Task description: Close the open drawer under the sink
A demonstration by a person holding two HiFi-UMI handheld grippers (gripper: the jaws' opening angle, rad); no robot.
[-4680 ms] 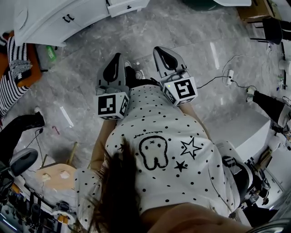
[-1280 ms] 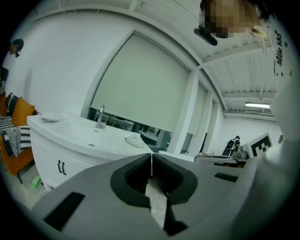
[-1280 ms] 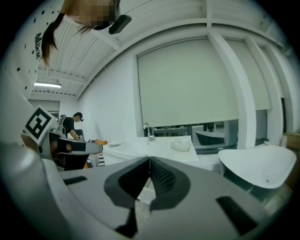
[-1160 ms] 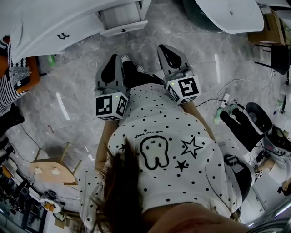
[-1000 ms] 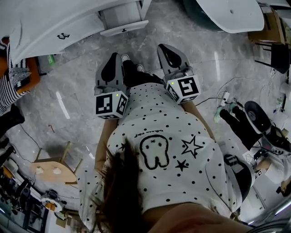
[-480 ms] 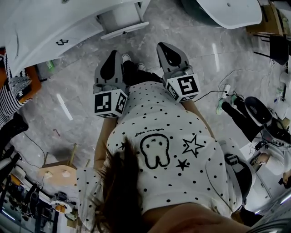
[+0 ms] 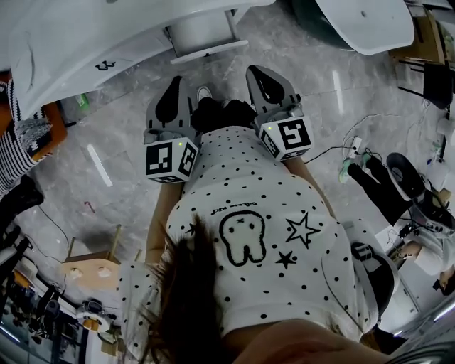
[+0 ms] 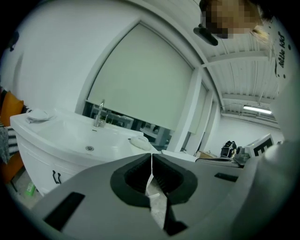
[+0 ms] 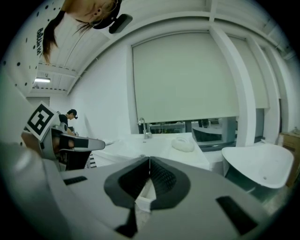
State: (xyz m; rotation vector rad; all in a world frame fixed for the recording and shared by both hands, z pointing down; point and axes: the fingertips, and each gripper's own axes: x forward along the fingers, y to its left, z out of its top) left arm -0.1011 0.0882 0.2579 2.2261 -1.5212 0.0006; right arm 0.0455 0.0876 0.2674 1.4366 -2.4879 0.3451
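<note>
The white sink cabinet (image 7: 85,35) runs across the top left of the head view. Its drawer (image 7: 206,32) stands pulled out, the front panel (image 7: 211,52) facing me. My left gripper (image 7: 175,80) and right gripper (image 7: 256,71) are held side by side in front of my body, both pointing at the drawer and a short way from it. Each pair of jaws is shut with nothing between them, as the left gripper (image 8: 151,155) and right gripper (image 9: 149,159) views show. Basin (image 8: 79,136) and faucet (image 8: 100,114) lie ahead.
A white tub (image 7: 362,21) stands at the top right. A person in stripes (image 7: 14,142) is at the left, and a wooden stool (image 7: 89,270) at the lower left. Cables (image 7: 355,146) and another person's legs (image 7: 380,185) lie at the right. A green bottle (image 7: 80,101) sits by the cabinet.
Both grippers and I have moved toward the sink cabinet; the open drawer now sits closer, just beyond the gripper tips. The jaws stay shut.
</note>
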